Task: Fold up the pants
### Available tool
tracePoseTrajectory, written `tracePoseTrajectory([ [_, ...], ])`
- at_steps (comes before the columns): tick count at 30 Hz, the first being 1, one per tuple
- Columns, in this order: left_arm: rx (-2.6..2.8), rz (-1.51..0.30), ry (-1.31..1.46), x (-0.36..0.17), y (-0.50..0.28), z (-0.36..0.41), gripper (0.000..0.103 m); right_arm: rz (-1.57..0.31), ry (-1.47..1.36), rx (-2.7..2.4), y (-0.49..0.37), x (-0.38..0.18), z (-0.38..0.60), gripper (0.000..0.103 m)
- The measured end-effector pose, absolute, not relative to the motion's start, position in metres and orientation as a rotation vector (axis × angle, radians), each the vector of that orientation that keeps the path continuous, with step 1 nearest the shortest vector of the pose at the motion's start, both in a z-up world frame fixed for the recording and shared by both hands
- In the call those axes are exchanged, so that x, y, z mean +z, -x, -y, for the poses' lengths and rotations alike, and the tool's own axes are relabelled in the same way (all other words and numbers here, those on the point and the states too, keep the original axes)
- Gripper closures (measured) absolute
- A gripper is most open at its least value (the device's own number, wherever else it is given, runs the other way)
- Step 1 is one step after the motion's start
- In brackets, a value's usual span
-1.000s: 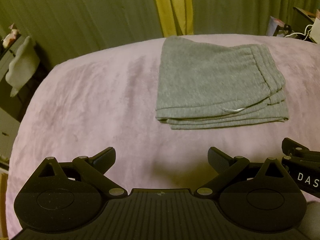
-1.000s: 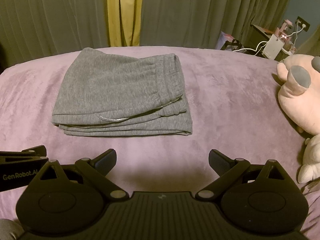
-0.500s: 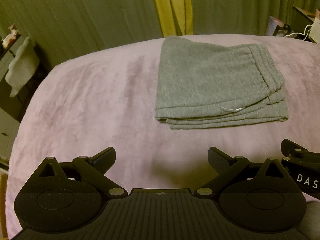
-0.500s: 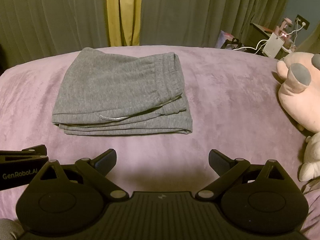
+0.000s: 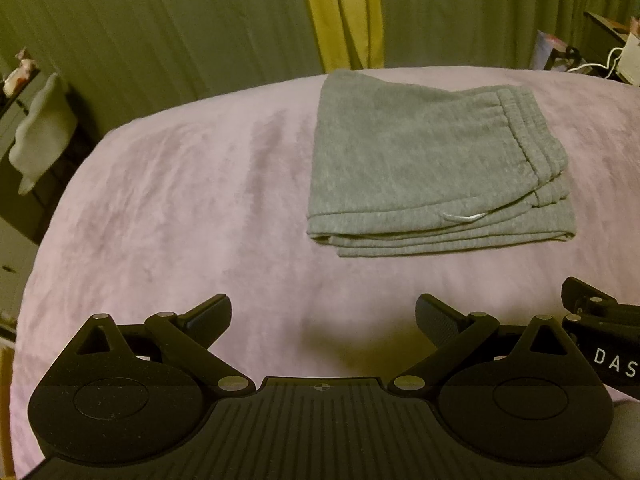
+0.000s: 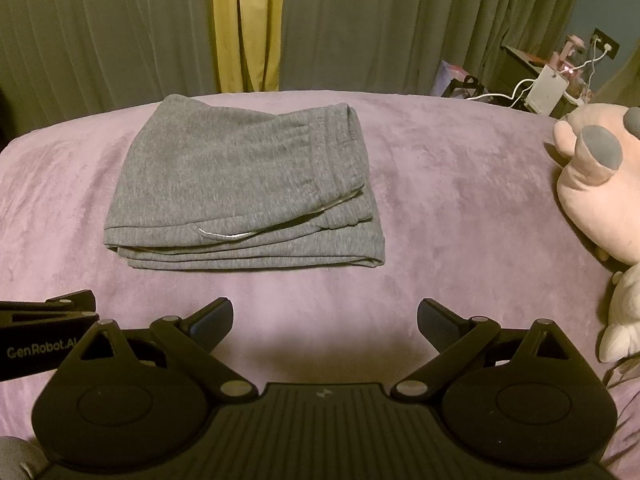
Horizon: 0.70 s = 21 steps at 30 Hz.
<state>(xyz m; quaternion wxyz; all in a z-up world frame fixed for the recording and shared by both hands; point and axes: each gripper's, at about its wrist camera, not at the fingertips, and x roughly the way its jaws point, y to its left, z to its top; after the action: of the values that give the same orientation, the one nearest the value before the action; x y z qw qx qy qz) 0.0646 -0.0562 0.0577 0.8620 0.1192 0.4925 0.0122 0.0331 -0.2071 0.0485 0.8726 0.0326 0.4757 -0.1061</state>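
Grey pants [image 5: 432, 160] lie folded in a flat stack on the purple bed cover [image 5: 180, 208], waistband on the right, a white drawstring showing at the near edge. They also show in the right wrist view [image 6: 240, 188]. My left gripper [image 5: 323, 316] is open and empty, held above the cover in front of the pants and to their left. My right gripper [image 6: 325, 318] is open and empty, in front of the pants and to their right. Neither touches the pants.
A pink plush toy [image 6: 600, 188] lies at the bed's right edge. Green curtains [image 6: 400, 28] with a yellow strip hang behind the bed. A side table with a white box and cables [image 6: 548, 88] stands at the back right. A shelf with white cloth [image 5: 40, 136] stands at the left.
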Motion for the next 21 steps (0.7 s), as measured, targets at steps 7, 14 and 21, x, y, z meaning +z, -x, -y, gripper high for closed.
tracePoseTrajectory([
  [7,0.024,-1.033,-0.248,0.0572,-0.0649,0.0558,0.001,-0.990,-0.070,-0.221,-0.0326,0.0483,0.2069,0.004],
  [14,0.022,-1.034,-0.249,0.0584,-0.0653,0.0567,0.001,-0.990,-0.070,-0.218,-0.0326,0.0488,0.2073,0.004],
  [21,0.023,-1.031,-0.244,0.0589,-0.0642,0.0576,0.001,-0.990,-0.070,-0.217,-0.0327,0.0497,0.2068,0.004],
])
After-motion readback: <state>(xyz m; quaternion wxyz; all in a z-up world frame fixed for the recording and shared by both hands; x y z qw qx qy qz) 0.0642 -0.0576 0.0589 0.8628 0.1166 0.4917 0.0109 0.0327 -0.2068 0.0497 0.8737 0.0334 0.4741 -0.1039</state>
